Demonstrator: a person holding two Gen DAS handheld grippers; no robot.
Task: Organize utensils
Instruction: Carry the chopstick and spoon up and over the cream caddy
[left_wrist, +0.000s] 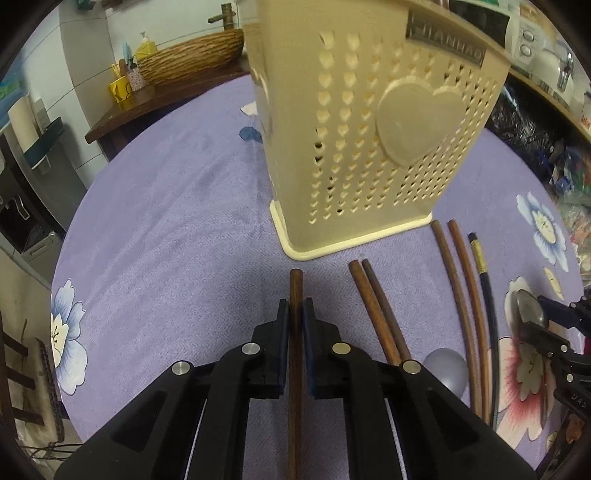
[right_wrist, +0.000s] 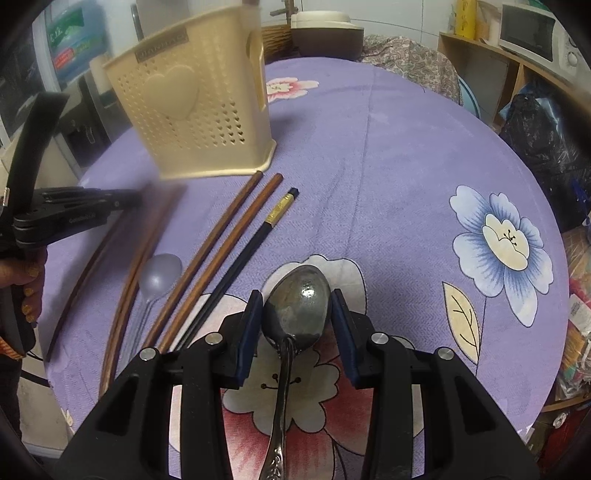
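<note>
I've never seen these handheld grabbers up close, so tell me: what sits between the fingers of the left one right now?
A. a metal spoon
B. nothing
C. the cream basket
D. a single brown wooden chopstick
D: in the left wrist view the left gripper has its pads pressed on either side of one brown chopstick.

Dim indoor light, fisheye-warped dark edges, left-side motion blur.
</note>
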